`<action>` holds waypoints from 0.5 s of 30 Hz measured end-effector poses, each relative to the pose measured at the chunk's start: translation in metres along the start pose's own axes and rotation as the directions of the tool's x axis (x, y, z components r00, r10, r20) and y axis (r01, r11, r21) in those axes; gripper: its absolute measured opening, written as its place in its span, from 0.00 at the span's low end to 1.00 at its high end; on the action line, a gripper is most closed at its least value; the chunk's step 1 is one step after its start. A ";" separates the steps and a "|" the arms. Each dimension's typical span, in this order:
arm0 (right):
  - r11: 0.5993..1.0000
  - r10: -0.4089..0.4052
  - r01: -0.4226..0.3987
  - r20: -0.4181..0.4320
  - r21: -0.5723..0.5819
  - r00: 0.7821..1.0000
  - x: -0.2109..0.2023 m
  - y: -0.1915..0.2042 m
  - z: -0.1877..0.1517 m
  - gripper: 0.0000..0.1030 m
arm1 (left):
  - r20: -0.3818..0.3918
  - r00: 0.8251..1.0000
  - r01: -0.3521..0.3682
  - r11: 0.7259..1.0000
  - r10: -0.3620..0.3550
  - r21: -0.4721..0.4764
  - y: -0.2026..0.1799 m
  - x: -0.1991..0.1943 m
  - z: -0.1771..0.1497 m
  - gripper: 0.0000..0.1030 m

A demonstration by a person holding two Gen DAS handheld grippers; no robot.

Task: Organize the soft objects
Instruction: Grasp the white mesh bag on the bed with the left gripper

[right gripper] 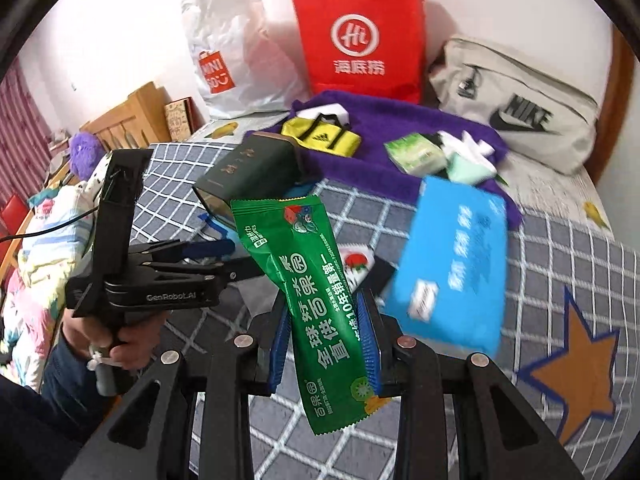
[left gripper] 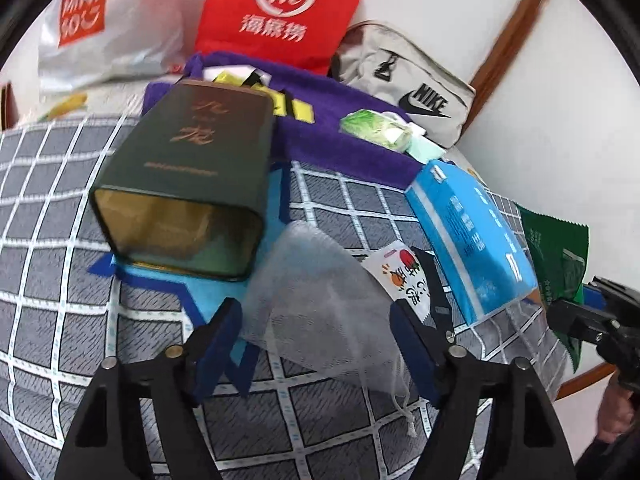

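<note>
A person working with 2 hand-held grippers sorts soft goods on a bed covered by a grey checked bedspread point(left gripper: 60, 208). The right hand-held gripper point(right gripper: 326, 344) is closed on a green wet-wipes packet point(right gripper: 316, 292), which is pinched between its blue pads and lifted clear of the bed. The left hand-held gripper point(left gripper: 316, 320) hangs with its jaws wide apart and grips nothing; a white mesh drawstring pouch point(left gripper: 320, 308) lies on the bedspread between its fingers. A blue tissue pack point(left gripper: 472, 236) appears blurred and tilted just beside the green packet, and the pictures do not show whether anything supports it. A dark green tin point(left gripper: 188, 176) lies on its side with its open mouth toward the camera, empty as far as can be seen. Behind it a purple towel point(left gripper: 340, 136) carries a yellow pouch point(right gripper: 320, 138) and a small green tissue pack point(left gripper: 376, 126), while a red tote bag point(left gripper: 280, 12), a white Miniso bag point(left gripper: 100, 28) and a grey Nike bag point(left gripper: 412, 88) stand against the wall. Judged from this spread, the sorting looks to be at an early stage: most soft items lie loose, and no container visibly holds any of them
</note>
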State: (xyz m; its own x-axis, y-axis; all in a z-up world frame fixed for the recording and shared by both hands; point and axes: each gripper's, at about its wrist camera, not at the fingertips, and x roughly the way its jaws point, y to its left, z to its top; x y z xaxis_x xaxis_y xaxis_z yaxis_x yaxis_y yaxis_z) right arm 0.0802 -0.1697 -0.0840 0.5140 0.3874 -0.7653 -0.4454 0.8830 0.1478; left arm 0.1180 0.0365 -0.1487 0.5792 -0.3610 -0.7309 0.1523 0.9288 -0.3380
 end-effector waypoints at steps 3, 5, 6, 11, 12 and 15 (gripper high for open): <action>1.000 -0.006 0.006 -0.007 0.024 1.000 -0.001 -0.007 -0.009 0.31 | 0.029 0.999 -0.030 0.999 0.029 0.032 -0.006 0.002 -0.006 0.74; 0.999 -0.010 0.011 -0.009 0.043 1.000 -0.001 -0.012 -0.012 0.31 | 0.036 0.998 -0.049 0.998 0.047 0.048 -0.008 0.001 -0.009 0.74; 0.999 -0.011 0.011 -0.009 0.051 1.000 -0.001 -0.014 -0.014 0.31 | 0.036 0.998 -0.056 0.997 0.054 0.050 -0.009 0.001 -0.009 0.74; 0.997 -0.008 0.008 -0.007 0.075 1.000 0.000 -0.019 -0.019 0.31 | 0.015 0.995 -0.094 0.994 0.094 0.062 -0.011 0.003 -0.010 0.78; 0.997 -0.007 0.008 -0.006 0.077 1.000 0.000 -0.019 -0.019 0.31 | 0.014 0.994 -0.108 0.991 0.108 0.081 -0.013 0.004 -0.011 0.78; 0.997 -0.001 0.001 -0.001 0.078 1.000 -0.001 -0.019 -0.021 0.31 | 0.013 0.988 -0.153 0.979 0.152 0.134 -0.022 0.009 -0.014 0.82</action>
State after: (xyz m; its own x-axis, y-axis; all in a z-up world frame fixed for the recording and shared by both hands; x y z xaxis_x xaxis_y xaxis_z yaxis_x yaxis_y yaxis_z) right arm 0.0723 -0.1923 -0.0992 0.5136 0.3866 -0.7660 -0.3867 0.9012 0.1956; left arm 0.1085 0.0115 -0.1558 0.6062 -0.2140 -0.7660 0.1680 0.9758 -0.1397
